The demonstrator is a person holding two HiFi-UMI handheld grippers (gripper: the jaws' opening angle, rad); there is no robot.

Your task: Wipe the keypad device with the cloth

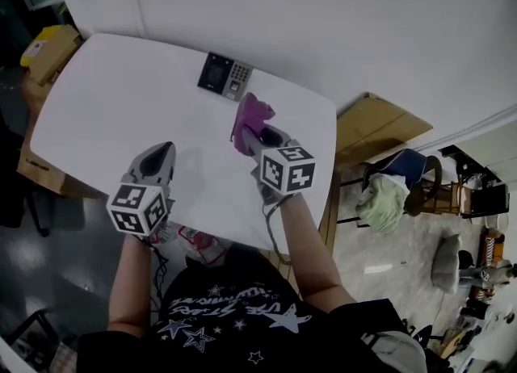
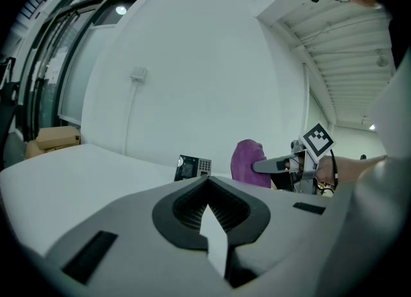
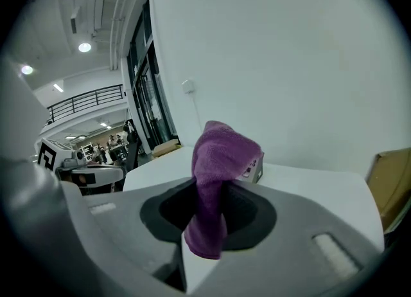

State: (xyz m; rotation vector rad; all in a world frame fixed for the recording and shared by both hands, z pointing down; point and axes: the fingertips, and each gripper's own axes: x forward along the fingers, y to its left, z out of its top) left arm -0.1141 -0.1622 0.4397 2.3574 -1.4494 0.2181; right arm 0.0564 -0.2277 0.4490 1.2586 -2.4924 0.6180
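Now, R gripper (image 1: 249,139) fingers clamped on cloth (image 1: 254,113), keypad device (image 1: 225,76) just beyond, L gripper (image 1: 165,151) fingers together

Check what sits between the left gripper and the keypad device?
Nothing: the head view shows only bare table between the left gripper and the keypad device.
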